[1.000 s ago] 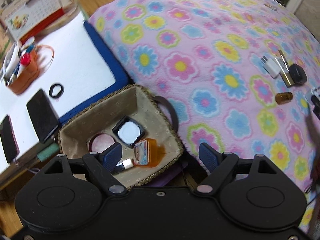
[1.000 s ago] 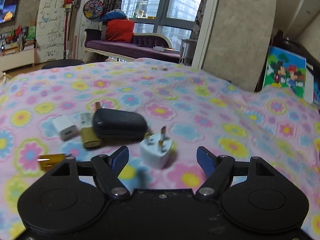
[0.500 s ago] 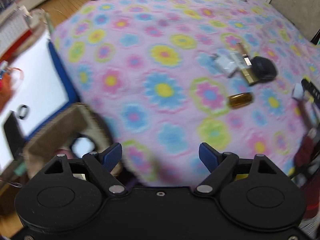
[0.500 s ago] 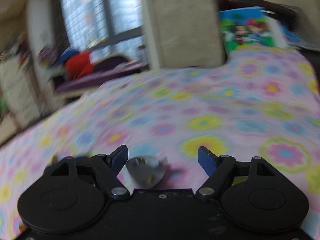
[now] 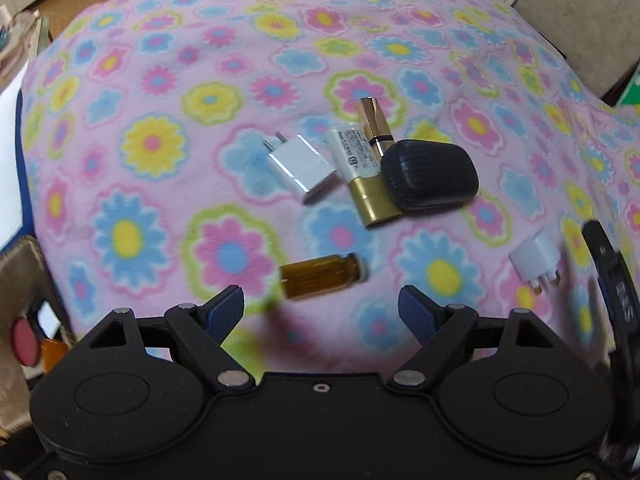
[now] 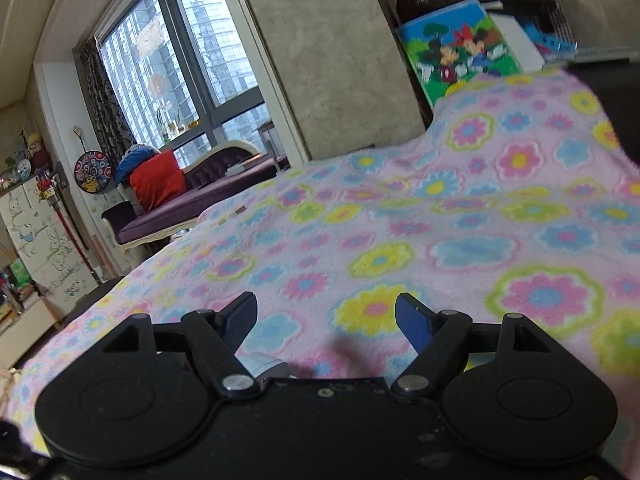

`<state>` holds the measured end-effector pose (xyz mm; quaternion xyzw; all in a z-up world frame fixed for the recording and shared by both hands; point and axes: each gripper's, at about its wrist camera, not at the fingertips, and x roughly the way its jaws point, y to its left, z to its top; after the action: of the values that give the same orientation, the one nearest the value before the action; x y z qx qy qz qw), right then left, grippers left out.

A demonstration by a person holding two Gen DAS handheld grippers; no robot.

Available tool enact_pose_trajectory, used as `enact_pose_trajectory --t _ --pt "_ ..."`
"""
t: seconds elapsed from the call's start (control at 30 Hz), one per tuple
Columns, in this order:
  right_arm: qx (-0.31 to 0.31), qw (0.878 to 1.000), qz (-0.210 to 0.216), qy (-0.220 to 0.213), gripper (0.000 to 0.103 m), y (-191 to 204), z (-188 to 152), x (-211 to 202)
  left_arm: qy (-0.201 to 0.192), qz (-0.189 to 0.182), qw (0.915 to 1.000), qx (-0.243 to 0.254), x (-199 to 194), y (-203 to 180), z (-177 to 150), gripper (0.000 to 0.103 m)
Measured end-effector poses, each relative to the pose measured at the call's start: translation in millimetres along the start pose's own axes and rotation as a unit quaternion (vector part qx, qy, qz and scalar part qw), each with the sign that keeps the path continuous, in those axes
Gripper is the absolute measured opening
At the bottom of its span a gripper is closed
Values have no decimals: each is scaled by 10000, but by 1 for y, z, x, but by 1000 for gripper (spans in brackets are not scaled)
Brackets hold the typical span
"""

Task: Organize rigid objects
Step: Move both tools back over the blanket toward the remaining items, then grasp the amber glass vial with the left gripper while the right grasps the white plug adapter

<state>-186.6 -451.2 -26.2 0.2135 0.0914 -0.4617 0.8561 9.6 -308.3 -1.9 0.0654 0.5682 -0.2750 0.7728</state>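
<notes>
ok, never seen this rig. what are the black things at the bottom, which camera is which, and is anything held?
No robot here: a person carries a two-finger gripper in each hand, each with a fisheye camera looking along its fingers. The black shapes are the grippers themselves.

Left view: the left gripper, open and empty, above a flowered blanket with an amber vial, white charger, gold tube, black case and white plug.

Right view: the right gripper, open, holding nothing; that plug lies beside its left finger.

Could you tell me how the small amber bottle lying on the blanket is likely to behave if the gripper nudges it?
The amber bottle lies on its side and looks round, so it may roll. The soft blanket should slow it. It looks glassy, perhaps slippery.
</notes>
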Motion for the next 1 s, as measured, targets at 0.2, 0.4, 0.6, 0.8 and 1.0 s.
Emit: enact_pose_trajectory --t 0.2,0.4,0.6,0.8,1.0 --pt "-864 9957 -246 -235 79 26 -8 -9 195 47 9983 -539 21 3 5 80" --pt "-1643 9863 -134 27 81 47 -20 -4 211 181 9977 -622 30 1 5 66" --pt "-1674 9855 -143 251 80 47 -19 2 169 275 9984 -461 31 0 4 61" --pt "-1746 9841 -246 226 80 50 -21 0 234 348 9986 -315 31 -1 4 58" --pt "-1810 9828 -337 109 81 53 -22 -7 256 367 9986 -270 32 0 5 53"
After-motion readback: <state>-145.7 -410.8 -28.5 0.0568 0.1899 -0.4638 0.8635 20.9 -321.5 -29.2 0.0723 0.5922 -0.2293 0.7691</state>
